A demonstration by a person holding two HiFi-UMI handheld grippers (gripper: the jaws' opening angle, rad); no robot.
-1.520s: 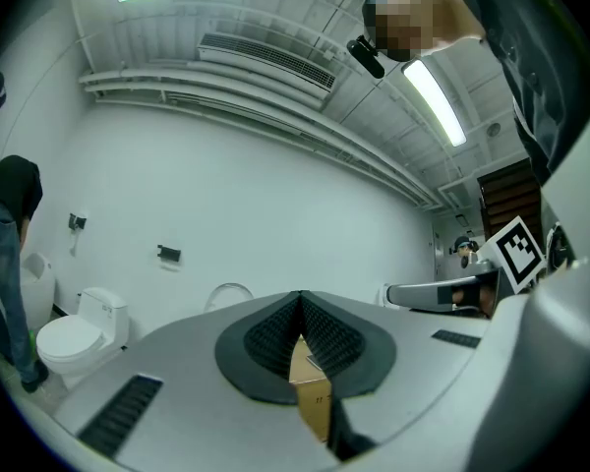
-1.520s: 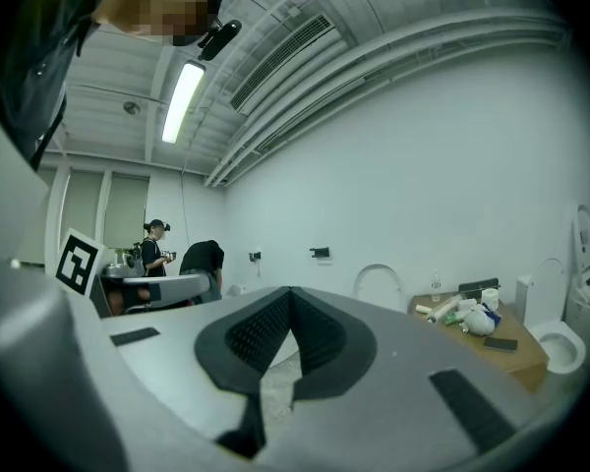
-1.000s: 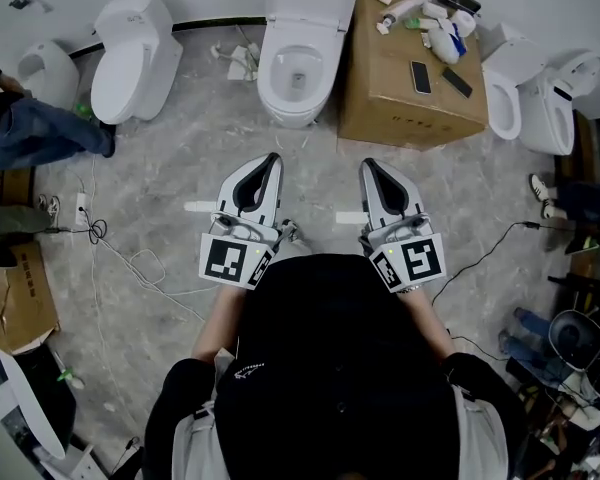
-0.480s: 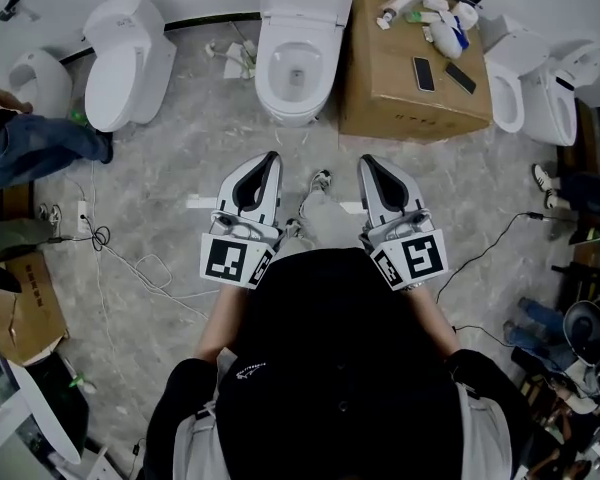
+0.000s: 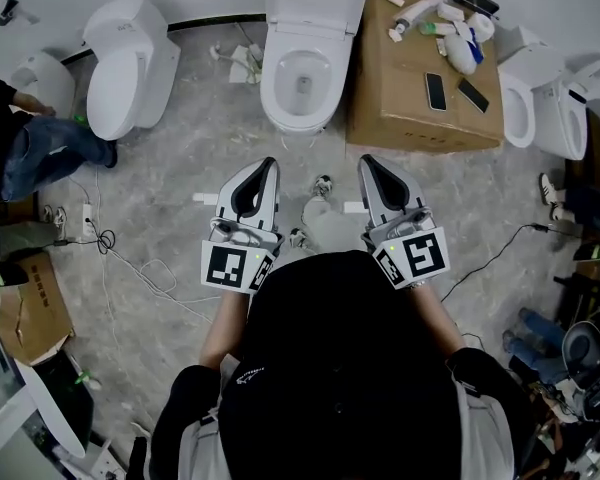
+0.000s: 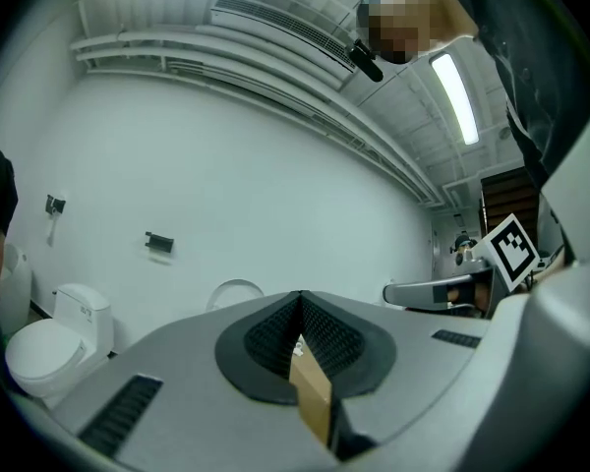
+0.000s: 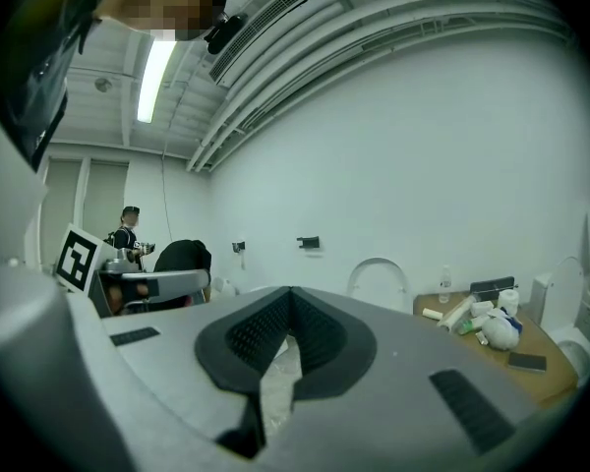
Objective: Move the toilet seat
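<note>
The toilet (image 5: 300, 108) stands against the wall straight ahead of me, with its toilet seat (image 7: 377, 264) tipped upright at the back and a cardboard box (image 5: 420, 118) just to its right. My left gripper (image 5: 269, 167) and right gripper (image 5: 367, 167) hover side by side over the floor, well short of the bowl. Both have their fingers clenched together on nothing.

Front: bare marble floor (image 5: 195, 153) runs up to the open toilet (image 5: 302, 78).
Right flank: cardboard box (image 5: 420, 118) just beside the bowl (its top cluttered), leaving only a narrow gap.
Left flank: open floor lane between open toilet and closed toilet (image 5: 120, 73).
Low left: cables (image 5: 130, 263) strewn on floor, with a person (image 5: 40, 148) beyond.
</note>
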